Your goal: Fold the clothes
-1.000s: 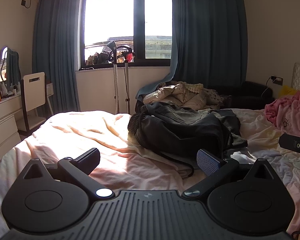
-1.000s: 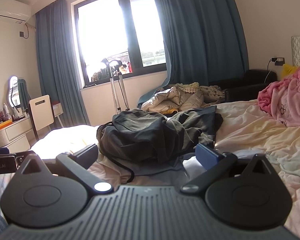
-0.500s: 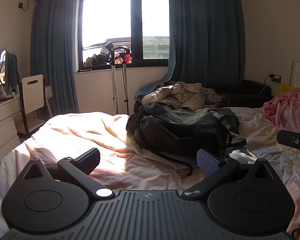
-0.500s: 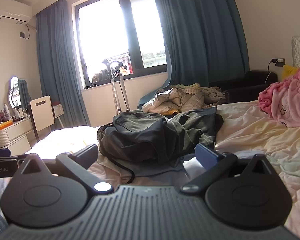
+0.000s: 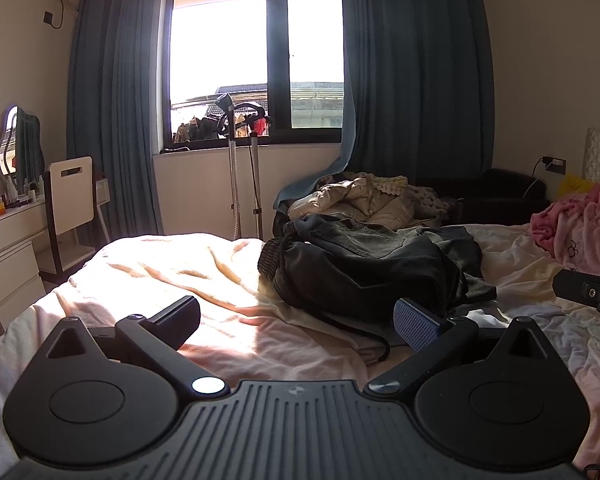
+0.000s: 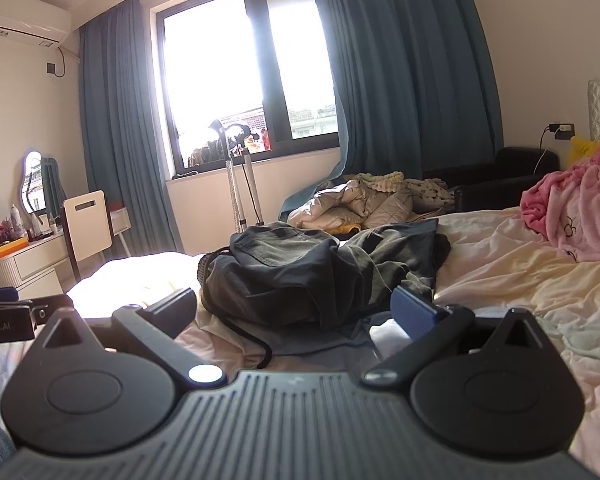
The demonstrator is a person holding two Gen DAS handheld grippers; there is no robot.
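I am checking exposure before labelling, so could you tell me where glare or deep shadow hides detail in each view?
Left wrist view: the window is blown white, a sunlit patch on the bed sheet glares, and the dark clothes pile keeps visible folds. Right wrist view: the window blooms more strongly, and the sheet beside the pile washes out.

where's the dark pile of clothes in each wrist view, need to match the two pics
Left wrist view: the dark pile of clothes lies on the bed right of centre, beyond the open left gripper.
Right wrist view: the pile sits at centre, just beyond the open right gripper.
Shared landmark: the pink blanket at the right edge of both.
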